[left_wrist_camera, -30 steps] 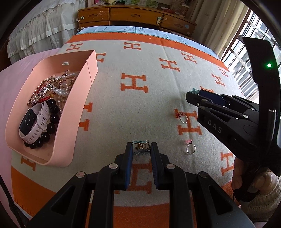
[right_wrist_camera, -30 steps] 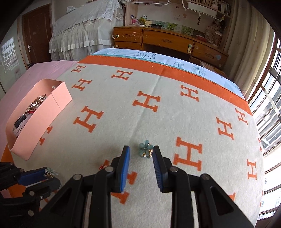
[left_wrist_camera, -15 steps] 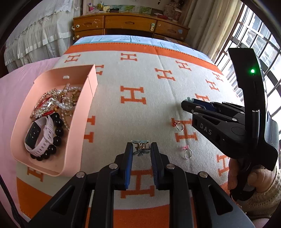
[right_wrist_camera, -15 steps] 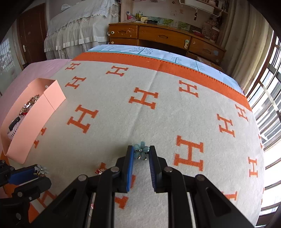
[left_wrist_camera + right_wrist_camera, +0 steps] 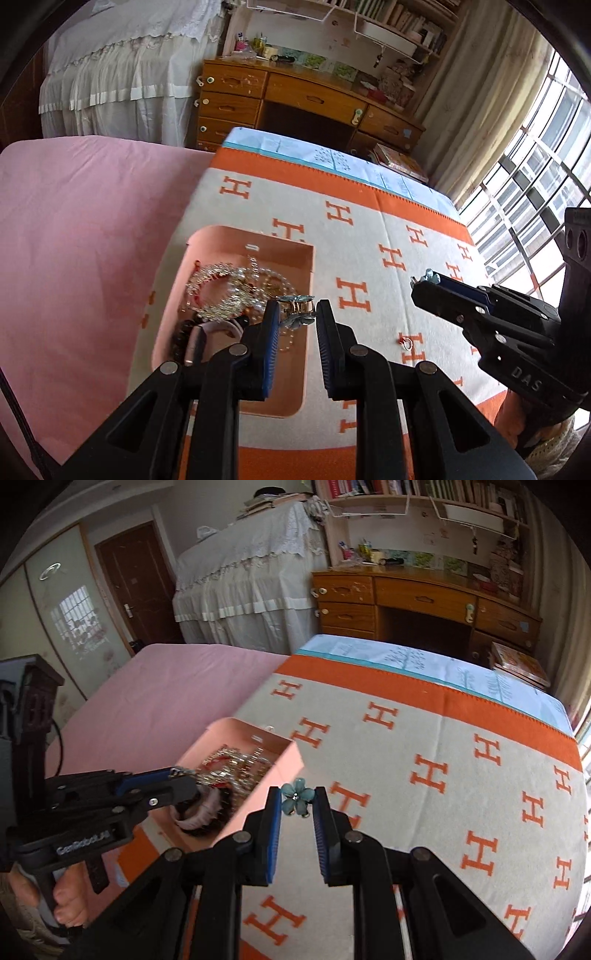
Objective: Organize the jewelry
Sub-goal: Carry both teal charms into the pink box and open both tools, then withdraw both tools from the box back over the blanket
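**Over the bed: two pieces carried to the pink box**

Nearest the left camera, the left tongs (image 5: 294, 319) are clamped on a small gold clip (image 5: 295, 309) with a pale flower; it hangs above the near right part of the box (image 5: 236, 400). The right tongs (image 5: 297, 799) pinch a blue flower (image 5: 297, 798) between their blue pads, just outside the box's right wall and above the blanket (image 5: 424, 805).

Inside the box lie a white watch (image 5: 207, 332), dark beads (image 5: 181, 338) and a tangle of pearl and crystal chains (image 5: 221, 291). On the blanket beyond, one ring (image 5: 407, 343) with a red stone is left; a second may be hidden behind the right tongs, I cannot tell.

The step in hand looks like the drop. To do it well:

- Bring each piece fully inside the walls before letting go; the blue flower is not over the opening yet.
- Lower the tips close to the contents, so a light piece does not bounce out or snag on a chain.
- Release the left piece first and clear that hand, since both tongs crowd the same corner.
- Aim for the bare floor at the near end of the box, not the tangle.
- Part the pads only a little; the pieces are small and should fall free.
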Motion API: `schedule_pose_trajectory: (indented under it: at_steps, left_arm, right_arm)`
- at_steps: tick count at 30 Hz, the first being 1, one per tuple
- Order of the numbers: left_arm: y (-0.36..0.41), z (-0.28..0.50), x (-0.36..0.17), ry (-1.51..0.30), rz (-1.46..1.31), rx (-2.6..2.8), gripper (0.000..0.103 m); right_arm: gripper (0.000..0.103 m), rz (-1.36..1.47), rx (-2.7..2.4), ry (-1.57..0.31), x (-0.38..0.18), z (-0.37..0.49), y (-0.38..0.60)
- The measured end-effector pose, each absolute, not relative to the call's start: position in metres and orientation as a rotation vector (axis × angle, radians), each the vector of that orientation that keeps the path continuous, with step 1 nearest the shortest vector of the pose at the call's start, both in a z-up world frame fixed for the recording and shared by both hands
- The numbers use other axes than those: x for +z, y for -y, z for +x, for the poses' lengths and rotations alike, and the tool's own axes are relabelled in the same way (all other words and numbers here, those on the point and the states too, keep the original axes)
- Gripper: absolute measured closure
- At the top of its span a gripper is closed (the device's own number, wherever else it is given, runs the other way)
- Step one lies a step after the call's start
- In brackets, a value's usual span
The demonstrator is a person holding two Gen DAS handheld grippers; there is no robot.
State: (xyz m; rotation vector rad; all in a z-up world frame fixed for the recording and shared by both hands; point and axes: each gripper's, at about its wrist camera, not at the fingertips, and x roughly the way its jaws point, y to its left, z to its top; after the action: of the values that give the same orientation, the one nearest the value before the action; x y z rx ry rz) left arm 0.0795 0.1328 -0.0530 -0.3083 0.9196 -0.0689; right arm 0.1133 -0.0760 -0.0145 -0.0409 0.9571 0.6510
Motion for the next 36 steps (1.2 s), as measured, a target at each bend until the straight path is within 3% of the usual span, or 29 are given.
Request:
schedule_pose_trajectory:
  at_steps: [6, 14, 16, 20, 36]
  left_arm:
    - [-0.172, 0.079, -0.053, -0.939, -0.387, -0.065, 0.085]
    - [-0.181, 0.086, -0.089, -1.031, -0.408, -0.061, 0.085]
    - [-0.179, 0.086, -0.094, -1.042, -0.396, -0.055, 0.078]
    - [-0.177, 0.085, -0.097, -1.036, -0.387, -0.051, 0.051]
    - [-0.165, 0.075, -0.087, -1.006, -0.333, -0.036, 0.05]
  right_arm:
    - [0.086, -0.013, 0.823, -1.002, -0.008, 0.111, 0.019]
    - [0.085, -0.076, 0.833, -1.151, -0.057, 0.106, -0.015]
    - [0.085, -0.085, 0.83, -1.191, -0.067, 0.106, -0.016]
    - [0.079, -0.077, 0.809, -1.206, -0.073, 0.104, -0.013]
    - [0.077, 0.02, 0.743, -1.142, -0.054, 0.096, 0.028]
